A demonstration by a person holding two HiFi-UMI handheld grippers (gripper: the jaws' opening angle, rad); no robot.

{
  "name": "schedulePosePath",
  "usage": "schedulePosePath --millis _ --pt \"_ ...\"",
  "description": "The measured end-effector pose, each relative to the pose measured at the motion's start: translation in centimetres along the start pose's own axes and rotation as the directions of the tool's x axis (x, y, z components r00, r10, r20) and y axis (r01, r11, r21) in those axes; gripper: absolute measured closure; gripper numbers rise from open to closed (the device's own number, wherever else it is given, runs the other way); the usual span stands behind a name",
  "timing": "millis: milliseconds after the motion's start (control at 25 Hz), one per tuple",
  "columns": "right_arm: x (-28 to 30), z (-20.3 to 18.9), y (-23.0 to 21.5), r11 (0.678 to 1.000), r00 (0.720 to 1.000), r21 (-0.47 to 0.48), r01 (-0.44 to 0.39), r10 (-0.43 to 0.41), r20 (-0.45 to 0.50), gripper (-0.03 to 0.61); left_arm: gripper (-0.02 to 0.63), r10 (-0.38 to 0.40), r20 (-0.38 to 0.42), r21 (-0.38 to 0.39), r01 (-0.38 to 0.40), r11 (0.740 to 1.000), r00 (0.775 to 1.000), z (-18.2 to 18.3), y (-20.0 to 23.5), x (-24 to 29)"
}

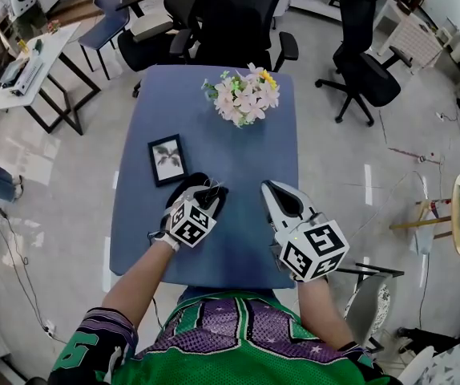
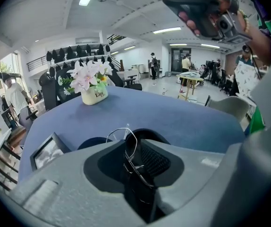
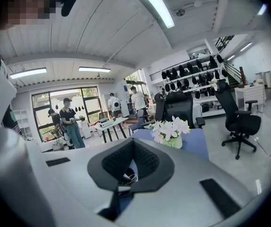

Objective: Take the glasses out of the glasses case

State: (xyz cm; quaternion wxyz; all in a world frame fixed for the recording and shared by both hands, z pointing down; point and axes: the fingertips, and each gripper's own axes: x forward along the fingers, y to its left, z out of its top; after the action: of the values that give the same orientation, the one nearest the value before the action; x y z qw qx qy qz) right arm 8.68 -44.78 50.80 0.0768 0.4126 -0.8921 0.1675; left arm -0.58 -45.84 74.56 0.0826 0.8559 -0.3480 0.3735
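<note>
On the blue table point(image 1: 246, 155), my left gripper point(image 1: 211, 194) is shut on thin wire-rimmed glasses point(image 1: 213, 188). They sit just above a dark glasses case point(image 1: 190, 184) that lies open. In the left gripper view the glasses point(image 2: 125, 138) stand pinched between the jaws of the left gripper point(image 2: 131, 151), and the case point(image 2: 92, 143) shows behind them. My right gripper point(image 1: 270, 189) hovers to the right of the case, apart from it, jaws together and holding nothing. The right gripper view shows the right gripper point(image 3: 131, 150) pointed toward the flowers.
A pot of white and pink flowers point(image 1: 246, 95) stands at the table's far end. A black picture frame point(image 1: 167, 159) lies left of the case. Office chairs point(image 1: 238, 14) crowd the far edge, and people stand in the room beyond.
</note>
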Motion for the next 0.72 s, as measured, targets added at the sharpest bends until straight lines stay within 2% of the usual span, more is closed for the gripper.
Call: schedulePosePath --millis 280,480,720 --pt "-0.2 0.2 -0.6 1.0 1.0 0.016 0.0 0.0 0.004 0.575 0.536 0.011 -0.037 0.014 -0.01 1.0 0.999 -0.2 0.2 0.4" --pt "-0.3 0.4 -0.6 1.0 1.0 0.021 -0.003 0.003 0.006 0.575 0.589 0.02 -0.043 0.038 -0.019 0.999 0.999 0.2 0.1 0.1" --pt "-0.6 0.2 -0.1 1.0 1.0 0.021 -0.012 0.012 0.007 0.575 0.597 0.039 -0.035 0.04 -0.037 0.998 0.999 0.3 0.2 -0.7"
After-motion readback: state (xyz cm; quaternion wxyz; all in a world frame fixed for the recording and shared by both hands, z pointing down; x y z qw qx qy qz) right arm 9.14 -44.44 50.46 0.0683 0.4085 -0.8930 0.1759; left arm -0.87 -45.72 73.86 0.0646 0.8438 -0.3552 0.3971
